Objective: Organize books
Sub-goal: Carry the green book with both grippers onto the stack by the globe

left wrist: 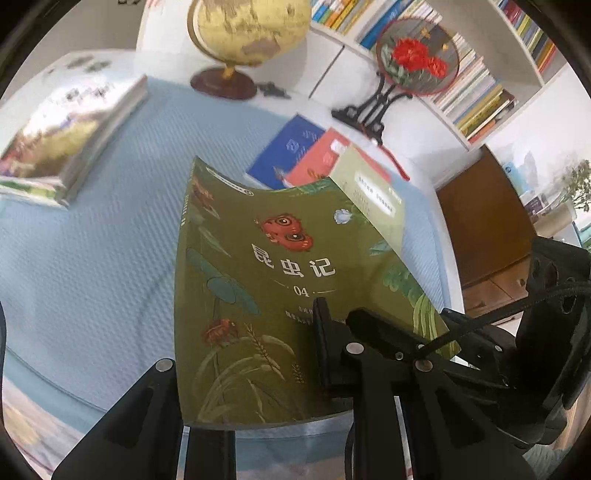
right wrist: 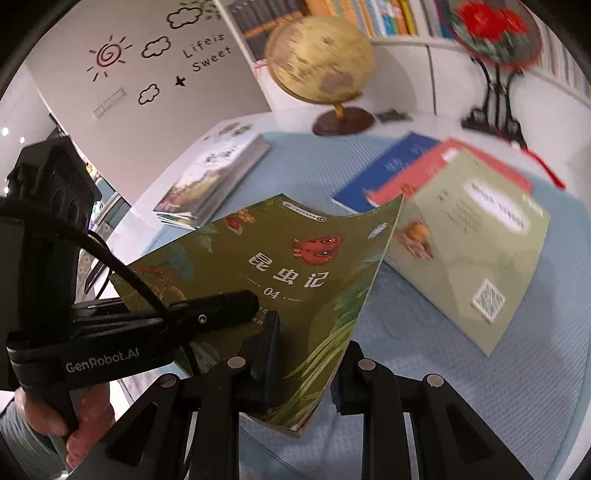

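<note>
A green book (left wrist: 266, 258) with a red insect and "04" on its cover hangs bent above the blue mat (left wrist: 92, 258). My left gripper (left wrist: 303, 325) is shut on its lower edge, with one finger (left wrist: 319, 332) on the cover and the other beneath. The right gripper (left wrist: 373, 325) clamps the same book from the right. In the right wrist view the green book (right wrist: 295, 258) sits between the pads of my right gripper (right wrist: 306, 343), which is shut on it. The left gripper (right wrist: 221, 306) grips it from the left, held by a hand (right wrist: 77, 424).
A blue book (right wrist: 391, 166), a red book (right wrist: 443, 170) and a pale green book (right wrist: 469, 251) lie overlapping on the mat at the right. A stack of books (right wrist: 218, 173) lies at the left. Behind stand a globe (right wrist: 321, 59), a flower fan on a stand (right wrist: 491, 33) and bookshelves (left wrist: 476, 92).
</note>
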Demonstrator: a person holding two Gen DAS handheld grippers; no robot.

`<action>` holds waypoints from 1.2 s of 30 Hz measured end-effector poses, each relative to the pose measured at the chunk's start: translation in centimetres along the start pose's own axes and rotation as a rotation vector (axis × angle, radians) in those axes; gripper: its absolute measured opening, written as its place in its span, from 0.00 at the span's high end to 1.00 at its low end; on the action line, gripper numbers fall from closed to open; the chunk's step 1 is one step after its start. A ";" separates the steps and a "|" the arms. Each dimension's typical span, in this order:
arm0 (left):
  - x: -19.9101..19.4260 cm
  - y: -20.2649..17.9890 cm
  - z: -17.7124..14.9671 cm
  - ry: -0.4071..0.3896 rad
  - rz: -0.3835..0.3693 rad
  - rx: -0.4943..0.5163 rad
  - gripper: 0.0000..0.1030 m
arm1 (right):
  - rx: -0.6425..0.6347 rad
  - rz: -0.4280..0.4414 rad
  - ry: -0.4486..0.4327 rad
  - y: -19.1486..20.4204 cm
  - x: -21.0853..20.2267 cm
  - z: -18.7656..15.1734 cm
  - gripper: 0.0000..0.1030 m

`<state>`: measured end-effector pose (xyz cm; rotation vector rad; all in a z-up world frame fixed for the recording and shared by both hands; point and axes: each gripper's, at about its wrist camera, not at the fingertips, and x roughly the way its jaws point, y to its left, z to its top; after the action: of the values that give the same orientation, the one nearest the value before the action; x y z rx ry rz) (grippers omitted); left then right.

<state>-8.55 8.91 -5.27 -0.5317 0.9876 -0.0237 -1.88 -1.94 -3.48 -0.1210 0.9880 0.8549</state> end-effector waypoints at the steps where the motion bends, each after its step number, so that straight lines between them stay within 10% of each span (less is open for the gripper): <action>1: -0.8 0.2 0.4 -0.014 0.000 0.009 0.83 | -0.003 0.003 -0.013 0.7 -0.1 0.5 0.78; 17: -9.9 16.1 11.0 -0.168 0.068 -0.002 0.84 | -0.061 0.072 -0.103 15.8 9.0 12.2 0.74; 36: -3.4 30.1 17.3 0.015 -0.019 -0.142 0.68 | 0.120 -0.037 -0.009 17.9 21.4 16.3 0.74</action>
<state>-3.14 43.22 -8.22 -0.6724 1.0035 0.0257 2.69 29.95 -5.72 -0.0323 1.0231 0.7599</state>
